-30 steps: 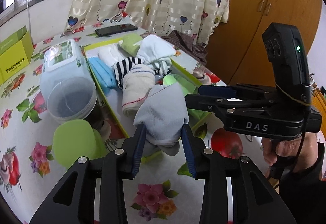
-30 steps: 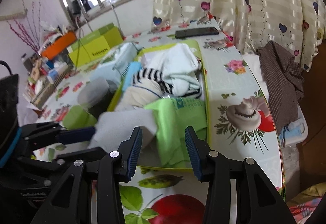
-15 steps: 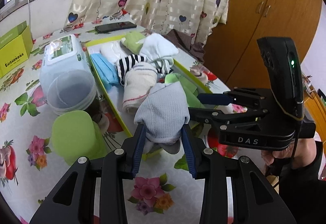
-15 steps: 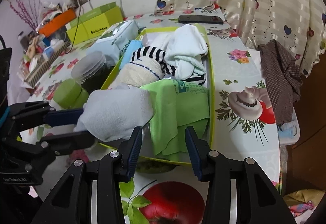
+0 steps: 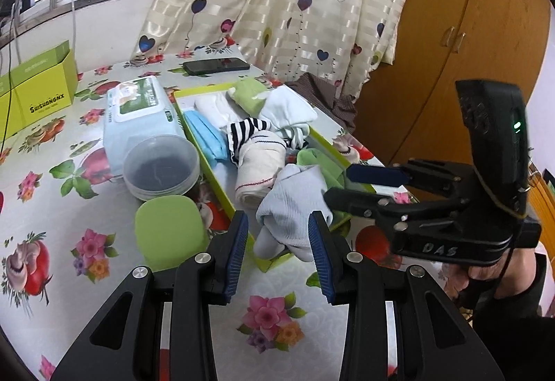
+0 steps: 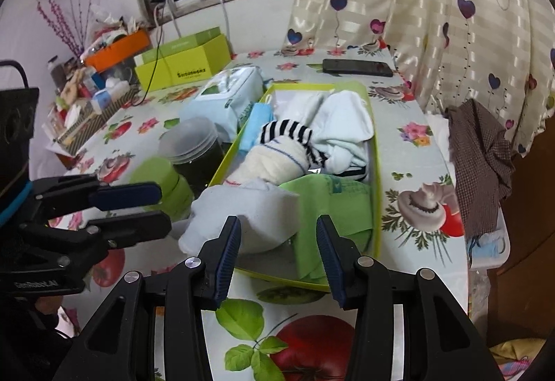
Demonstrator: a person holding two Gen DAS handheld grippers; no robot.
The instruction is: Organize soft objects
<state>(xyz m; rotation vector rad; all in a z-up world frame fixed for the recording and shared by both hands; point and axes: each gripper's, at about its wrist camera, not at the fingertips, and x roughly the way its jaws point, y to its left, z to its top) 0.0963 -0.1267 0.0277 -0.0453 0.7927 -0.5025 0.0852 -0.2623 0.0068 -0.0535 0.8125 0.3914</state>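
Item: pale grey knitted sock [image 5: 293, 207], bunched into a loose lump, lying on the near end of the shallow lime-green tray [image 5: 208, 169] and drooping over its near rim
Neighbours in tray: folded green cloth [image 6: 333, 207] just beside the sock; cream rolled sock [image 5: 258, 169], black-and-white striped sock [image 5: 248, 128], white sock [image 5: 286, 110] and blue face mask [image 5: 204, 135] further in
Handling, as judged: light, limp, no stiffness; it should compress under the pads and sag wherever unsupported; no breakage risk; knit surface unlikely to slip
Hold point, as judged: the thick bunched middle, not the drooping toe, so the pads do not close on a single thin layer
Left gripper [image 5: 277, 249]: jaws apart, just short of the sock; the sock appears in the gap but neither pad seems to press it; nothing held
Right gripper [image 6: 277, 249]: jaws apart, hovering over the tray's near end, sock and green cloth seen between the pads, no contact apparent; nothing held
Surroundings: flowered tablecloth [image 5: 270, 315]; clear lidded plastic jar [image 5: 161, 169], green lid [image 5: 168, 232] and wet-wipes pack [image 5: 138, 117] beside the tray; black phone [image 5: 215, 65] at the far edge
Not determinable: whether the sock is one or a rolled pair; its underside; tray floor beneath the pile; frame edges bent by the lens
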